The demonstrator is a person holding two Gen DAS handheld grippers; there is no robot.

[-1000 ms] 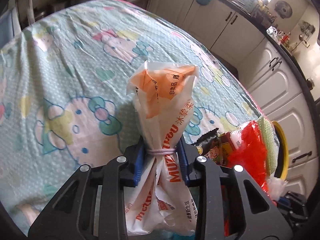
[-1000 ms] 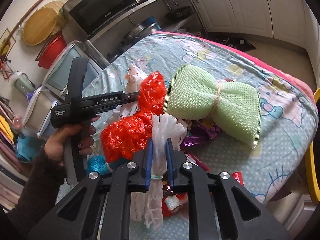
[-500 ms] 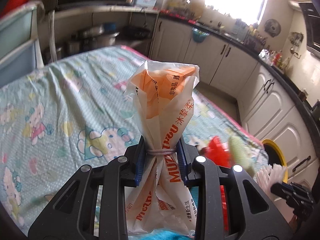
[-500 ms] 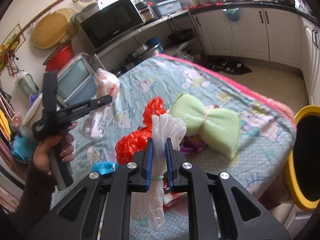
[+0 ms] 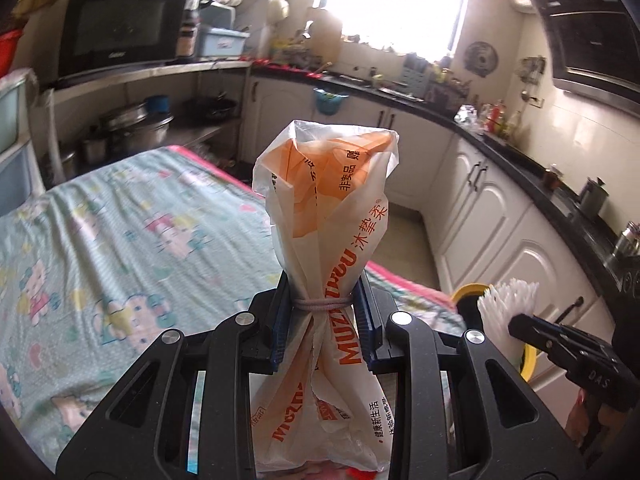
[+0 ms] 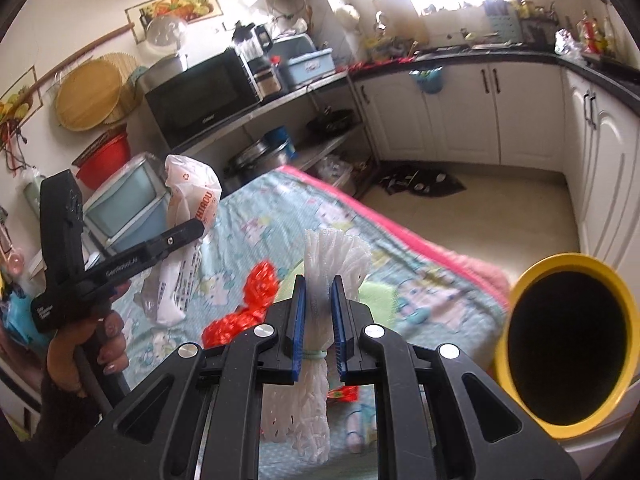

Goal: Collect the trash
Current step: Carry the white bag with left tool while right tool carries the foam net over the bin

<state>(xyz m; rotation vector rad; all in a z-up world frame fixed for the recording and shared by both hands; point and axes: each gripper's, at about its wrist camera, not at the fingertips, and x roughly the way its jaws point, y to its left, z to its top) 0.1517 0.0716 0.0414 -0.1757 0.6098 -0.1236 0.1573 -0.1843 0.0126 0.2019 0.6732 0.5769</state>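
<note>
Left gripper (image 5: 323,312) pinching tied orange-and-white plastic bag (image 5: 328,208); right gripper (image 6: 319,312) clamped on white foam net (image 6: 332,256); both above patterned tablecloth (image 5: 100,240), beside yellow-rimmed bin (image 6: 520,292).

Table with teal cartoon-print cloth (image 6: 280,216), pink-edged: red crinkled plastic bag (image 6: 256,292) and light-green mesh sponge (image 6: 376,296) lying near its right edge.

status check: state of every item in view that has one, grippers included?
left gripper: shut on the orange-and-white bag, lifted clear of the table
orange-and-white bag: tied at the neck, held
right gripper: shut on the white foam net
white foam net: banded, held
yellow bin: open, tilted toward camera
red plastic bag: crumpled, lying on the table
green mesh cloth: on the table, mostly hidden
</note>
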